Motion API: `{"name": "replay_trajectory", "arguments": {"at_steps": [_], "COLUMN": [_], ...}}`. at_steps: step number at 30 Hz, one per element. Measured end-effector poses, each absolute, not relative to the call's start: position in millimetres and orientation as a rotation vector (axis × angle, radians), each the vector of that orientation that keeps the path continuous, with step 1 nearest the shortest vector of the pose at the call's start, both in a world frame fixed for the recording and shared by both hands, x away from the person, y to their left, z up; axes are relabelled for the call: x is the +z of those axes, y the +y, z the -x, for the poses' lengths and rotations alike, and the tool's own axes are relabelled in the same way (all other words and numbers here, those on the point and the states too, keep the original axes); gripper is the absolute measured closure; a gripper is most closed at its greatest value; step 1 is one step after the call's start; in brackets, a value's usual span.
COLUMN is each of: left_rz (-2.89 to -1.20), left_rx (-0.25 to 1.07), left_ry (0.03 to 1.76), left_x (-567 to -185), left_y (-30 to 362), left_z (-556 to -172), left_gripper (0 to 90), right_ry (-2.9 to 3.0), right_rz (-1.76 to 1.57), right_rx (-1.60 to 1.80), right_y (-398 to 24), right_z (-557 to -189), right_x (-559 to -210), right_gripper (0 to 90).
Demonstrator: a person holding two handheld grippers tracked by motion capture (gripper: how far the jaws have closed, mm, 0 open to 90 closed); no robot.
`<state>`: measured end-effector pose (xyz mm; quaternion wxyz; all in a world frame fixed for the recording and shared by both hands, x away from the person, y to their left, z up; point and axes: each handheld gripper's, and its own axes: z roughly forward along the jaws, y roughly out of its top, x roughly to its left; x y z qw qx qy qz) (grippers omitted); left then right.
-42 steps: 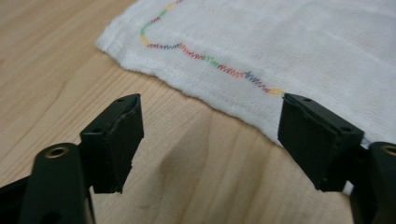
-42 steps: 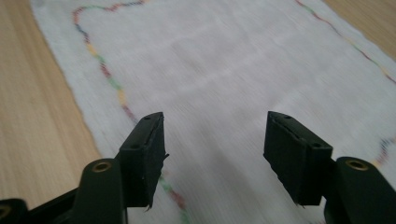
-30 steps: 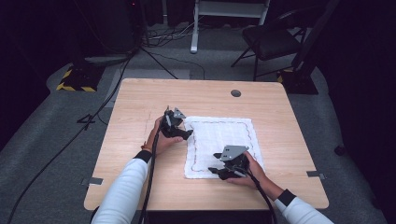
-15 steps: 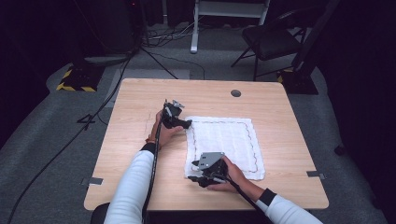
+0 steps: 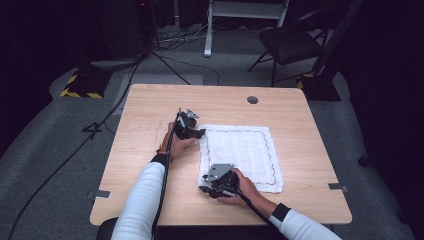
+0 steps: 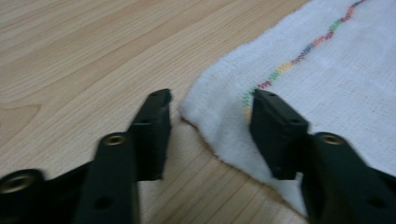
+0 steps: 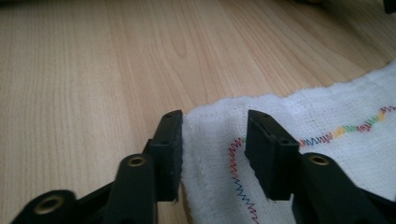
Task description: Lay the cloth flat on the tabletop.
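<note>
White cloth (image 5: pixel 241 157) lies flat mid-table (image 5: pixel 150 107). Left gripper (image 6: pixel 210 105) and right gripper (image 7: pixel 212 122) each straddle a corner on its left edge, jaws half-wide and just closing, not yet pinching. Bite past the stitched border before lifting; raise both corners together.

The left claw (image 6: pixel 211 100) sits low over the light wooden worktop (image 6: pixel 79 51), its two black jaws rising from the bottom edge. They have just been closing, and a gap remains between them. A corner of the white woven cloth with a zigzag line of multicoloured stitching (image 6: pixel 327 65) lies in that gap. The jaw on the picture's right rests on the cloth, its tip just at the near end of the stitched line. The jaw on the picture's left stands on bare wood just beside the cloth's corner, not touching it. The cloth lies flat, its edge running down towards the lower right.
</note>
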<state>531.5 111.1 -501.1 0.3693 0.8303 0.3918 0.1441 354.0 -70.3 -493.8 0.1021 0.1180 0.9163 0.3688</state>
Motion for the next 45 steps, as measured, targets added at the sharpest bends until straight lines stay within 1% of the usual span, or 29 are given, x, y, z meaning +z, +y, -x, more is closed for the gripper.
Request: {"name": "replay_trajectory", "arguments": {"at_steps": [1, 3, 4, 5, 6, 7, 8, 9, 11, 15, 21, 45], "left_rz": [-2.127, -2.124, -2.122, -2.112, -2.112, -2.112, -2.104, -2.110, -2.103, -2.109, -2.138, -2.080], "left_rx": [0.364, 0.341, 0.327, 0.303, 0.303, 0.283, 0.266, 0.260, 0.247, 0.244, 0.277, 0.312], "left_ry": [1.003, 0.993, 0.992, 0.994, 0.994, 0.994, 0.998, 0.993, 0.993, 0.988, 0.985, 1.054], "left_x": [-501, -501, -501, -501, -501, -501, -501, -501, -501, -501, -497, -488], "left_y": [111, 111, 112, 114, 114, 116, 117, 119, 121, 124, 131, 178], "left_z": [-531, -531, -531, -532, -532, -531, -531, -531, -531, -529, -523, -508], "left_gripper": [63.2, 69.9, 69.9, 74.9, 77.6, 79.5, 79.5, 82.5, 84.7, 85.6, 86.4, 86.6], "right_ry": [2.695, 2.676, 2.676, 2.666, 2.662, 2.667, 2.667, 2.676, 2.679, 2.684, 2.684, 2.687], "right_rz": [-0.366, -0.363, -0.363, -0.368, -0.371, -0.373, -0.373, -0.380, -0.376, -0.360, -0.313, -0.185], "right_rx": [1.081, 1.053, 1.053, 1.042, 1.038, 1.037, 1.037, 1.045, 1.045, 1.052, 1.073, 1.127], "right_y": [-70, -68, -68, -67, -67, -67, -67, -67, -67, -67, -63, -35], "right_z": [-353, -350, -350, -350, -351, -352, -352, -354, -355, -355, -354, -352], "right_x": [-494, -493, -493, -493, -493, -493, -493, -493, -493, -491, -486, -477], "right_gripper": [69.2, 76.7, 76.7, 81.9, 84.0, 85.1, 85.1, 86.1, 86.3, 86.9, 87.3, 87.5]}}
